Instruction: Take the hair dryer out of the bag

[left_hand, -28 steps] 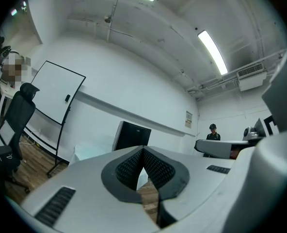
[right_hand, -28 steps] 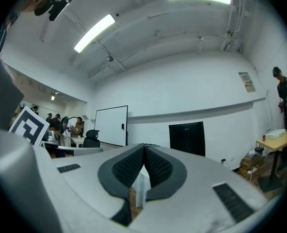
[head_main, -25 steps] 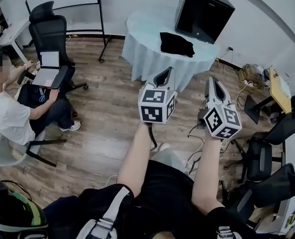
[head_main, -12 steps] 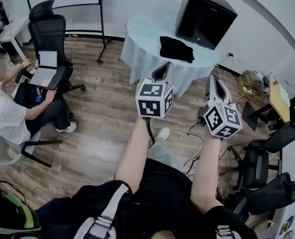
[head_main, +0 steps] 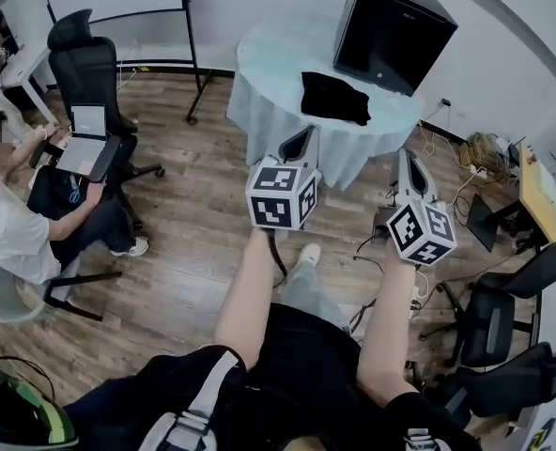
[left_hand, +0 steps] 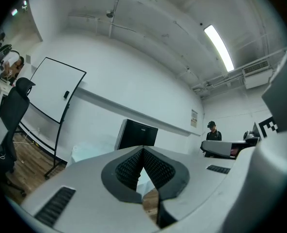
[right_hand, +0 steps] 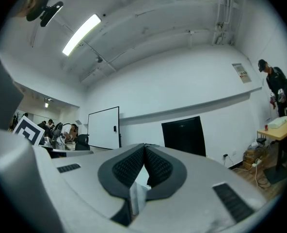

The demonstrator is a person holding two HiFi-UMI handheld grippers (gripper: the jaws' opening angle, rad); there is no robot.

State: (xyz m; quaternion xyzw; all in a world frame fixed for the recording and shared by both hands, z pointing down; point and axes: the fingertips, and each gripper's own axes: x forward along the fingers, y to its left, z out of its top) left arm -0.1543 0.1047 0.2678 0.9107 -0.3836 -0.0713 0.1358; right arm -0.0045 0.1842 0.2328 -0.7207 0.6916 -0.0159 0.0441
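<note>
A black bag [head_main: 334, 97] lies on a round table under a pale blue cloth [head_main: 278, 54], ahead of me in the head view. No hair dryer shows; the bag hides whatever is inside. My left gripper [head_main: 306, 132] is held level in front of the table's near edge, short of the bag, jaws shut and empty. My right gripper [head_main: 405, 153] is beside it to the right, also shut on nothing. The left gripper view shows the shut tips [left_hand: 143, 149] against the far wall. The right gripper's tips [right_hand: 145, 147] meet the same way.
A big black box [head_main: 395, 31] stands on the table behind the bag. At left a seated person [head_main: 15, 214] with a laptop and an office chair [head_main: 85, 59]. A whiteboard stand [head_main: 189, 45] is left of the table. Cables [head_main: 466, 158] and dark chairs [head_main: 503, 299] crowd the right.
The table and bag have come closer and lower in the head view as I walk toward them. Both grippers moved forward with me, still shut.
</note>
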